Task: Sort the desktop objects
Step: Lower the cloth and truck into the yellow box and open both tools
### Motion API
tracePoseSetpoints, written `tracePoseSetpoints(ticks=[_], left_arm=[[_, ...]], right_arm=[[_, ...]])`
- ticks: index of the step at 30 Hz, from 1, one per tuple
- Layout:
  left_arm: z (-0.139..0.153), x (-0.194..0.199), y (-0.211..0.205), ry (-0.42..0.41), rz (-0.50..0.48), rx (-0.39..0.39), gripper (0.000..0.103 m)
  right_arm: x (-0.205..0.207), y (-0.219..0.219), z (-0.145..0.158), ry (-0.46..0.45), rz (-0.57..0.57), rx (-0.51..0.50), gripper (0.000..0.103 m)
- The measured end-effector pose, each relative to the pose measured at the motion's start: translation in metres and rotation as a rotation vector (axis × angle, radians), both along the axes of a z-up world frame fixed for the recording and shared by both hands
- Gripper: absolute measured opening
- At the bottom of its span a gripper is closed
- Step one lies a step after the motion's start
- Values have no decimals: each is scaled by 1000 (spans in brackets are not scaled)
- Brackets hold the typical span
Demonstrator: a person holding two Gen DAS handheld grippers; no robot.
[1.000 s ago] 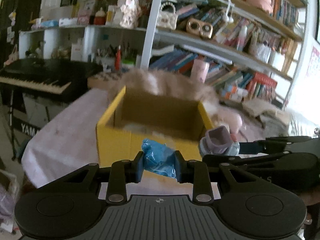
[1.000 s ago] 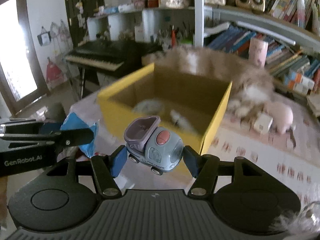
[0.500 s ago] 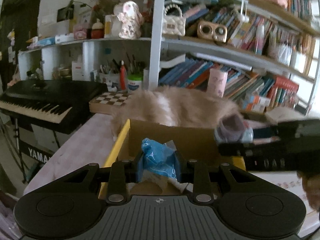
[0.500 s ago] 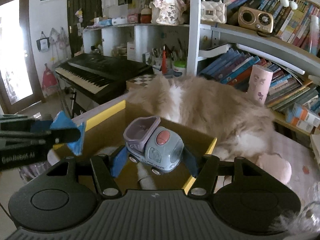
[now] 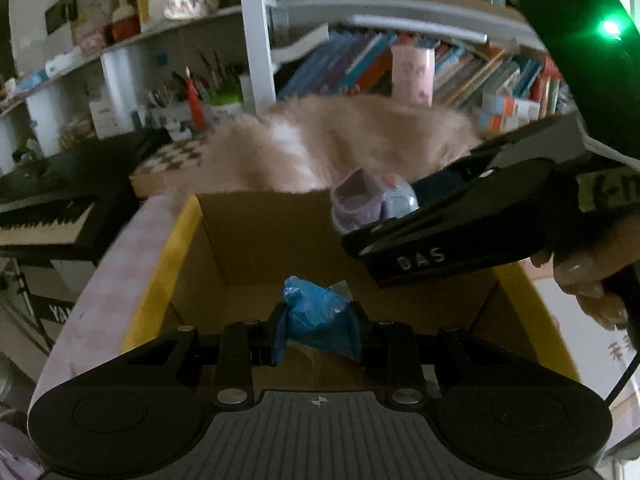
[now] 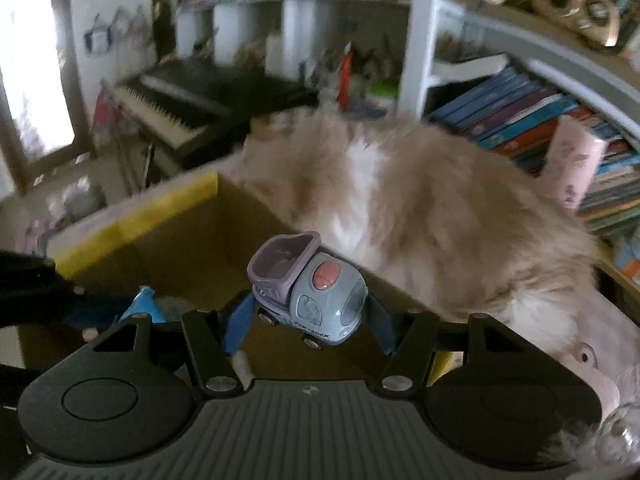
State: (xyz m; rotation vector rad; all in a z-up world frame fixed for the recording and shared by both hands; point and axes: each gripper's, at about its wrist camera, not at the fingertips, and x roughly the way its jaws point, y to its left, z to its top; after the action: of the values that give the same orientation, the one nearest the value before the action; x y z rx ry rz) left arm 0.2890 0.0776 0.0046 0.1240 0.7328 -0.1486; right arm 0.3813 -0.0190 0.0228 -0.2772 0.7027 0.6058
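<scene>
Left gripper (image 5: 318, 330) clamped on crumpled blue wrapper (image 5: 316, 320) between its fingers, above yellow cardboard box (image 5: 160, 264) near edge | right gripper (image 6: 308, 322) clamped on toy truck (image 6: 310, 292), pads on its sides, over box right edge | fluffy cat (image 6: 420, 208) lay beyond box far edge.

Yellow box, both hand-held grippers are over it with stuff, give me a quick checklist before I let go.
1. Left hand-held gripper shut on the blue wrapper: ok.
2. Right hand-held gripper shut on the toy truck: ok.
3. Wrapper above the yellow box opening: ok.
4. Truck above the opening: ok, near the far wall.
5. Free space on the box floor: cannot tell, mostly hidden.
6. Cat clear of the drop: cannot tell, it lies right behind the box.
</scene>
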Motion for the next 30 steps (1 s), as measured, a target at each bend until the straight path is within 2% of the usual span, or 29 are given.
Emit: tracePoseSetpoints(ticks=[8, 14, 15, 16, 17, 18, 19, 30], left_arm=[[-18, 6, 1, 82, 0, -12, 29], [-20, -1, 1, 69, 18, -20, 33], [-19, -2, 1, 69, 20, -30, 40], [-18, -3, 2, 66, 23, -39, 57], [-16, -6, 2, 56, 33, -43, 65], [-14, -8, 3, 39, 42, -46, 78], [-11, -11, 3, 20, 49, -46, 83], [32, -45, 10, -154, 89, -25, 88]], right_arm=[[10, 21, -26, 74, 106, -127, 59], [10, 28, -29, 86, 118, -166, 59], [10, 27, -29, 85, 114, -164, 59], [10, 27, -28, 82, 111, -159, 59], [9, 26, -27, 76, 107, -151, 61], [9, 24, -26, 76, 100, -141, 63], [7, 23, -24, 74, 95, -129, 63], [-21, 1, 14, -34, 14, -8, 66]])
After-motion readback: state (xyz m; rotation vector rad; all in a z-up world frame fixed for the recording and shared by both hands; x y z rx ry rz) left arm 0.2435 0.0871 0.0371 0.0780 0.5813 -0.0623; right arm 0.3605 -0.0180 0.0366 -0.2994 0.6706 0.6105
